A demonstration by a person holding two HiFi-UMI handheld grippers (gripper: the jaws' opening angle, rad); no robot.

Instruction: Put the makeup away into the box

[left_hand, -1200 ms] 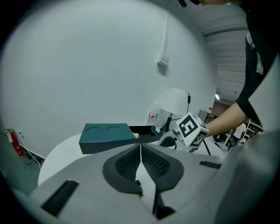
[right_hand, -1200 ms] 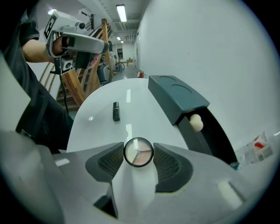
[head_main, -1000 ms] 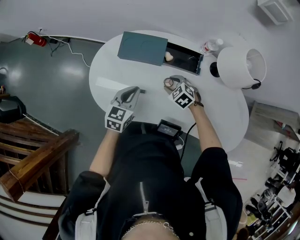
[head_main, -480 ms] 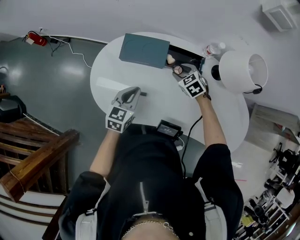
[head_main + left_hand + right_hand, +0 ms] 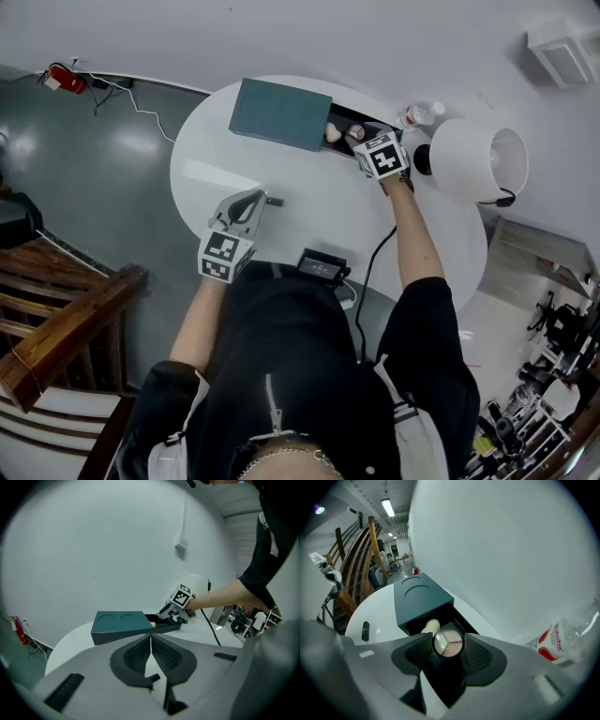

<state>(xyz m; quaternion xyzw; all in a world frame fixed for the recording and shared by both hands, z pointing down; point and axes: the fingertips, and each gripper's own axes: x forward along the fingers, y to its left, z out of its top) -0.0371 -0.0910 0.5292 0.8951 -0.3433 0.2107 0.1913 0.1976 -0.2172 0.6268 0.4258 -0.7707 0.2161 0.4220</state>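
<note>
A dark teal box (image 5: 283,113) with a pulled-out black drawer (image 5: 380,129) lies at the far side of the round white table (image 5: 309,202). My right gripper (image 5: 358,137) hovers over the open drawer, shut on a round compact (image 5: 448,643) of pink and beige powder. A cream beauty sponge (image 5: 431,626) lies in the drawer next to the teal sleeve (image 5: 421,601). My left gripper (image 5: 251,203) rests over the table's near left, shut with nothing between its pads; its tips (image 5: 150,641) touch. A small black stick (image 5: 273,201) lies just right of it.
A white lamp (image 5: 476,159) stands at the table's right, with a plastic water bottle (image 5: 418,114) behind the drawer. A black device (image 5: 320,265) with a cable sits at the near table edge. A wooden stair rail (image 5: 56,328) is at the left.
My right gripper carried the compact from the table's middle up to the far side, ending over the open drawer. The left gripper stayed put.
</note>
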